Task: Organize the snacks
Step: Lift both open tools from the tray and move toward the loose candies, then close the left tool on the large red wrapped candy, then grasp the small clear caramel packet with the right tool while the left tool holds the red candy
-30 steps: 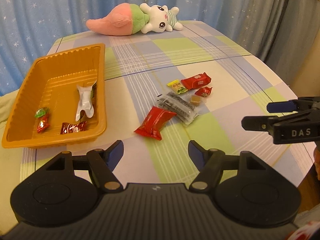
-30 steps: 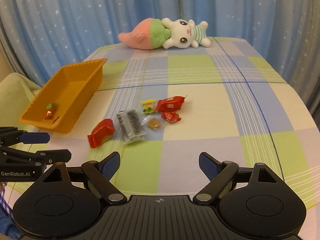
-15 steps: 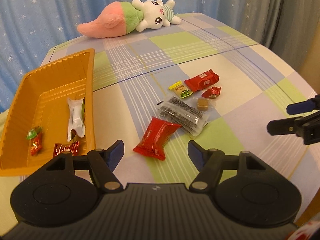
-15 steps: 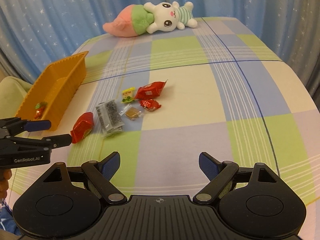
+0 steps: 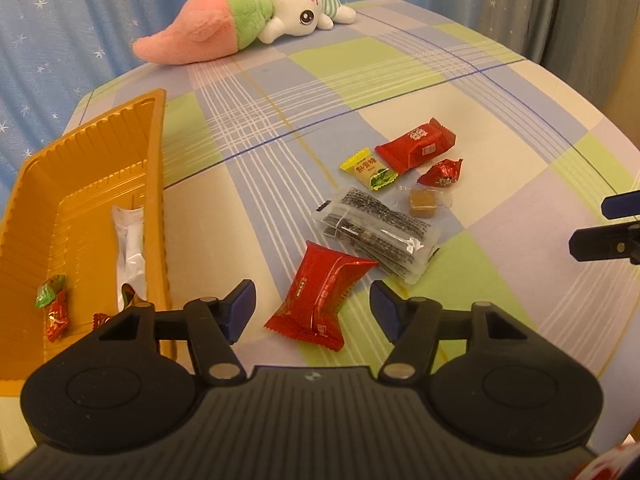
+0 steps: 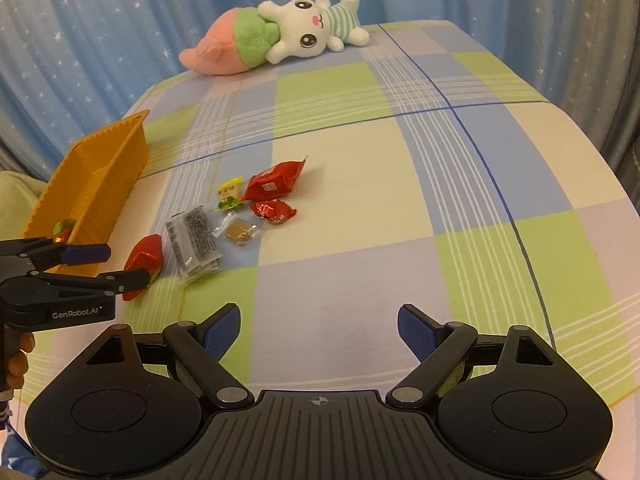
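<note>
My left gripper (image 5: 312, 306) is open, its fingers on either side of a red snack packet (image 5: 322, 294) lying on the checked tablecloth; the packet also shows in the right wrist view (image 6: 143, 258). Beyond it lie a clear pack of dark sticks (image 5: 378, 234), a brown candy (image 5: 424, 202), a small red candy (image 5: 442, 174), a yellow-green sachet (image 5: 370, 169) and a larger red packet (image 5: 416, 147). The orange tray (image 5: 36, 200) at left holds a white packet (image 5: 130, 248) and small candies (image 5: 54, 308). My right gripper (image 6: 319, 334) is open and empty over bare cloth.
A pink-and-green plush bunny (image 5: 248, 20) lies at the table's far edge before blue starred curtains. The right gripper's fingers (image 5: 600, 238) show at the right edge of the left wrist view. The table rounds off at right and near edges.
My left gripper has moved forward and down toward the near red packet, which now lies between its open fingers. The right gripper has shifted slightly; both stay open.
</note>
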Demonstrator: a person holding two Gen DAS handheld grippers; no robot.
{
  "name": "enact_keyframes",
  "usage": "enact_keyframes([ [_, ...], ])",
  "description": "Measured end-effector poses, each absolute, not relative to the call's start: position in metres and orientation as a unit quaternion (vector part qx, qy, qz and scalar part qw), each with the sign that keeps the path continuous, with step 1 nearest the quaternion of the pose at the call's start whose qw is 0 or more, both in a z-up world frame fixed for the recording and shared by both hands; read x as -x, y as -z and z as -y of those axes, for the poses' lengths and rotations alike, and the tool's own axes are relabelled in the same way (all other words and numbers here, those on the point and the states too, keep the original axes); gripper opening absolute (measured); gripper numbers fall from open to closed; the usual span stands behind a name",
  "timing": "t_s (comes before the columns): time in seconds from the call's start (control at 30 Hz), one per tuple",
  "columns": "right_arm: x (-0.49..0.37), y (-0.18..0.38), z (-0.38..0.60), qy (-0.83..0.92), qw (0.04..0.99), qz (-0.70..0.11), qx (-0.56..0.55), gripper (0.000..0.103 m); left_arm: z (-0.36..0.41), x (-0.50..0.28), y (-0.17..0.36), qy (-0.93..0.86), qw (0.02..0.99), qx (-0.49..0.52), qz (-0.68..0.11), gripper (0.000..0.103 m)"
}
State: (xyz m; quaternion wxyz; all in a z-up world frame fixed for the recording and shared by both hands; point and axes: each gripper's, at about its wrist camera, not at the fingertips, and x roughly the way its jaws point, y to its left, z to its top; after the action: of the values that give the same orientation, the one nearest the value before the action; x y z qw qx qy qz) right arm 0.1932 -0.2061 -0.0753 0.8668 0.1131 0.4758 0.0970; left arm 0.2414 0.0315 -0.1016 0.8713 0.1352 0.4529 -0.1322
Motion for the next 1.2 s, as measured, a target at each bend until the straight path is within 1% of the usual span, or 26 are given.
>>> enact_keyframes([
  [0.23, -0.196, 0.078, 0.210, -0.083, 0.865, -0.480, -0.123, 0.085, -0.024, -0.252, 0.110, 0.139, 0.864, -0.152, -0.460, 0.055],
  [0.33, -0.197, 0.079, 0.214, -0.079, 0.864, -0.479, -0.130, 0.085, -0.022, -0.255, 0.111, 0.141, 0.863, -0.152, -0.461, 0.049],
  [0.37, -0.197, 0.079, 0.214, -0.078, 0.864, -0.479, -0.131, 0.085, -0.022, -0.256, 0.112, 0.142, 0.863, -0.151, -0.462, 0.046],
  [0.43, -0.198, 0.079, 0.215, -0.077, 0.864, -0.479, -0.132, 0.085, -0.021, -0.257, 0.113, 0.143, 0.862, -0.150, -0.462, 0.043],
  [0.53, -0.199, 0.079, 0.216, -0.078, 0.864, -0.478, -0.133, 0.085, -0.021, -0.257, 0.114, 0.143, 0.862, -0.147, -0.464, 0.032],
  [0.57, -0.199, 0.080, 0.216, -0.078, 0.864, -0.478, -0.134, 0.085, -0.021, -0.257, 0.114, 0.143, 0.862, -0.146, -0.464, 0.026],
  [0.7, -0.199, 0.080, 0.216, -0.087, 0.866, -0.474, -0.134, 0.085, -0.025, -0.254, 0.112, 0.141, 0.865, -0.130, -0.463, 0.023],
  [0.87, -0.203, 0.077, 0.209, -0.127, 0.878, -0.446, -0.118, 0.084, -0.031, -0.247, 0.104, 0.131, 0.870, -0.110, -0.462, 0.023],
  [0.9, -0.204, 0.077, 0.206, -0.138, 0.881, -0.439, -0.109, 0.081, -0.033, -0.245, 0.102, 0.127, 0.871, -0.104, -0.462, 0.023],
  [0.93, -0.205, 0.076, 0.203, -0.150, 0.884, -0.432, -0.100, 0.069, -0.035, -0.244, 0.100, 0.123, 0.872, -0.098, -0.463, 0.023],
  [0.97, -0.208, 0.076, 0.199, -0.163, 0.884, -0.429, -0.091, 0.061, -0.037, -0.242, 0.098, 0.120, 0.873, -0.093, -0.463, 0.023],
  [1.0, -0.211, 0.077, 0.196, -0.177, 0.883, -0.426, -0.085, 0.059, -0.039, -0.241, 0.096, 0.116, 0.875, -0.087, -0.463, 0.023],
  [1.07, -0.216, 0.078, 0.190, -0.202, 0.883, -0.417, -0.074, 0.050, -0.043, -0.238, 0.092, 0.108, 0.877, -0.076, -0.462, 0.023],
  [1.1, -0.218, 0.078, 0.186, -0.213, 0.884, -0.411, -0.066, 0.048, -0.045, -0.237, 0.090, 0.105, 0.878, -0.072, -0.462, 0.023],
  [1.17, -0.224, 0.080, 0.179, -0.236, 0.883, -0.404, -0.046, 0.039, -0.048, -0.234, 0.087, 0.096, 0.880, -0.066, -0.461, 0.023],
  [1.2, -0.227, 0.082, 0.176, -0.247, 0.881, -0.403, -0.038, 0.036, -0.049, -0.233, 0.086, 0.092, 0.881, -0.064, -0.460, 0.023],
])
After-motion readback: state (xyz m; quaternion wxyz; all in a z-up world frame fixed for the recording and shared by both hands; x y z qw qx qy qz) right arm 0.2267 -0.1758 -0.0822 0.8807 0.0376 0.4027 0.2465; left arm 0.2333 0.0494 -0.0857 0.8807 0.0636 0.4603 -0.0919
